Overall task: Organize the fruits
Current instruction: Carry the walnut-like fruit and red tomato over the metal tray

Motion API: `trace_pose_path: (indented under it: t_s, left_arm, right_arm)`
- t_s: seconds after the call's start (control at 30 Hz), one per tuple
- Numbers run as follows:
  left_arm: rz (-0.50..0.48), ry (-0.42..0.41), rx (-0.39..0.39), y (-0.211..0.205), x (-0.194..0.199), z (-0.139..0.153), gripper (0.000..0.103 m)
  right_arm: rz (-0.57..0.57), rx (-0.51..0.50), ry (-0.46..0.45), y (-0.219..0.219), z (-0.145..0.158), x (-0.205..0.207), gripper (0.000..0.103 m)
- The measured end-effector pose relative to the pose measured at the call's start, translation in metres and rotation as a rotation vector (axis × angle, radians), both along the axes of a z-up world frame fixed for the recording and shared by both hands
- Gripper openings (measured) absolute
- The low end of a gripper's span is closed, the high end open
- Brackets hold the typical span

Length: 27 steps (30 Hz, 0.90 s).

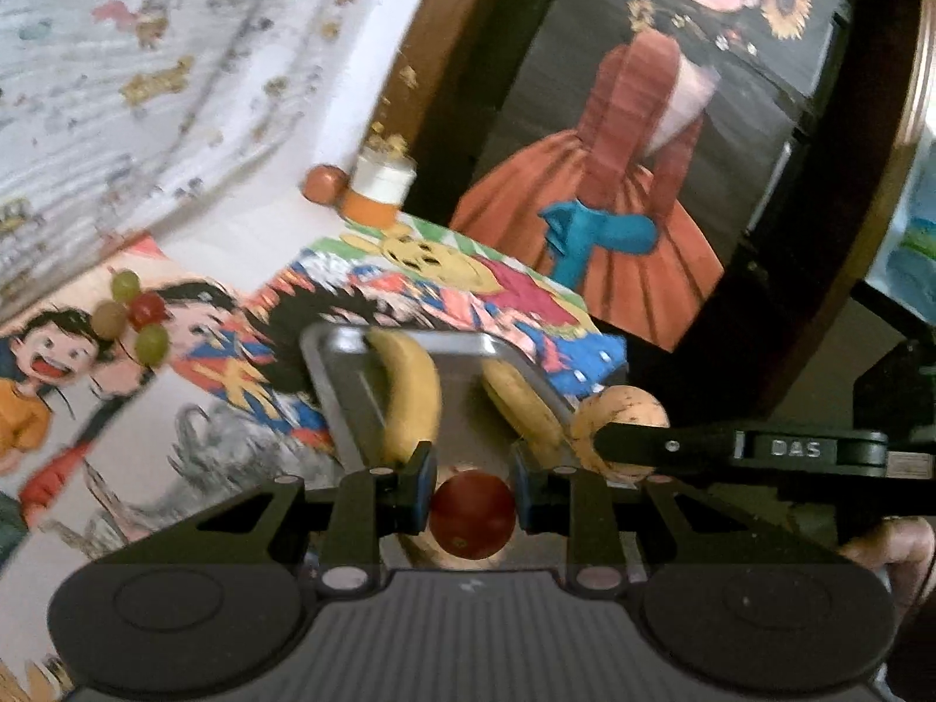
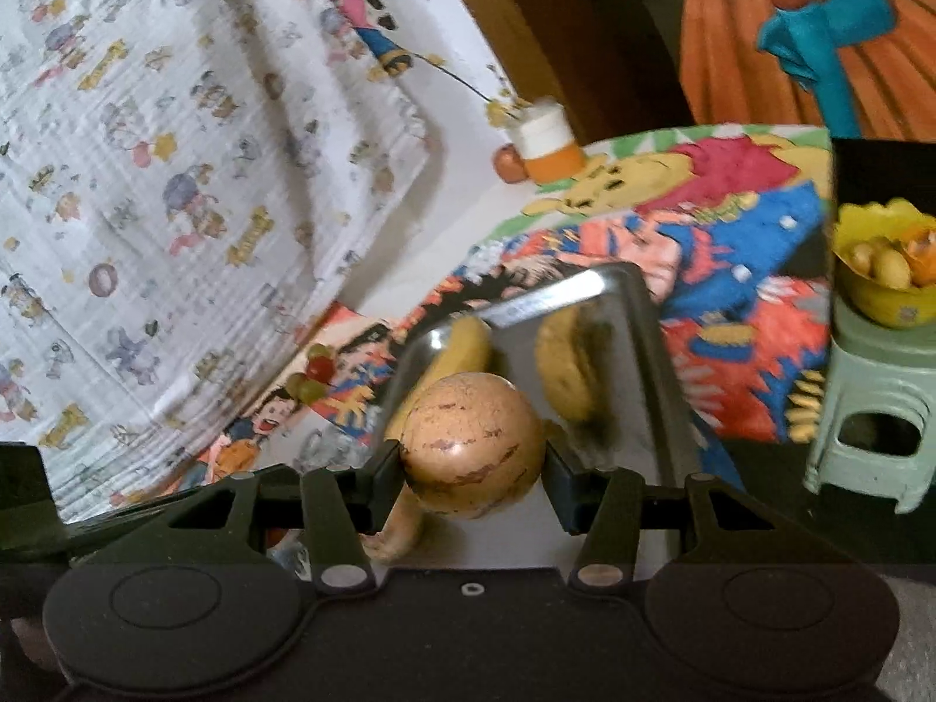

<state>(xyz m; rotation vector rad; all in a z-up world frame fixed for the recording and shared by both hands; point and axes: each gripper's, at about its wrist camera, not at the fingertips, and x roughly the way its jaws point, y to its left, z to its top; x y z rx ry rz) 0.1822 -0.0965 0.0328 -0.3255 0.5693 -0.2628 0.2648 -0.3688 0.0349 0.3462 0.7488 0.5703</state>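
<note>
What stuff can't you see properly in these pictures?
- Left wrist view: the banana's near end hides behind the left gripper's fingers.
- Right wrist view: the tan fruit covers the metal tray's middle.
- Right wrist view: the yellow bowl's contents are too small.

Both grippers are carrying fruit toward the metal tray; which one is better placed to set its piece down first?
Probably left: the left gripper holds its red fruit centred over the tray, while the right gripper's tan fruit sits at the tray's edge.
</note>
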Motion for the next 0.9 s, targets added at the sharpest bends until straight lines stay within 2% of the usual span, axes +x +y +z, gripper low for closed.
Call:
trace_pose_path:
  t_s: [0.2,0.43,0.9]
  left_arm:
    - [-0.049,0.028,0.037,-0.025,-0.009,-0.013,0.030]
    - [-0.054,0.051,0.089,-0.036,-0.008,-0.026,0.030]
    - [-0.055,0.096,0.089,-0.036,-0.005,-0.040,0.030]
  right_arm:
    - [-0.022,-0.018,0.011,-0.008,-0.013,-0.001,0.053]
    - [-0.016,-0.055,0.015,-0.005,-0.022,0.001,0.054]
    - [-0.021,-0.075,0.023,-0.002,-0.027,0.003,0.054]
